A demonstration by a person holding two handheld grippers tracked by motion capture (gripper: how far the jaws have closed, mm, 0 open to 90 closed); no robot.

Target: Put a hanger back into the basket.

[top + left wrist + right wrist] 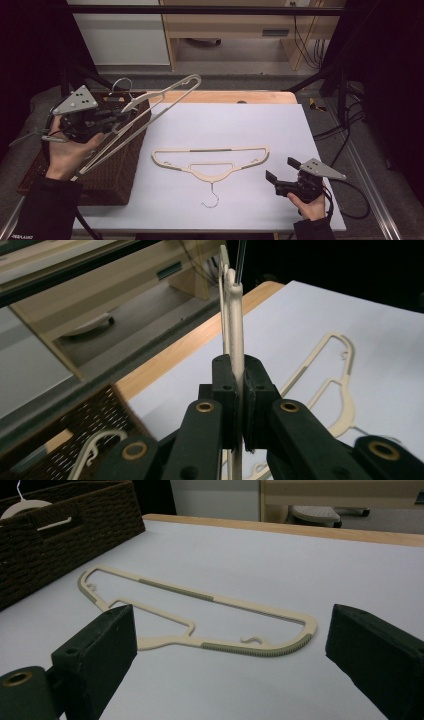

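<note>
**Hanger lifted from the basket, second one flat on the table**

Hanger (160,97) first, in the high view: your left gripper (107,120) is clamped on it and holds it in the air over the basket (117,165), its long arm slanting up and away from the jaws. The flat hanger (210,162) lies on the white table (280,125), hook toward you. Your right gripper (280,170) rests near that one's right end, touching nothing.

In the left gripper view, the jaws are pressed tight on the held hanger's thin bar (237,340), which rises straight up between them. The flat one (330,380) lies ahead to the right, and the basket (75,440) sits below left with another hanger inside it.

In the right gripper view, the jaws stand wide apart and empty, and the flat hanger (200,615) lies just ahead between them.

To do this step well, I'd keep the squeeze firm, since the bar is thin and could pivot. Carry it clear of the basket rim, then lower it level beside the other.
</note>
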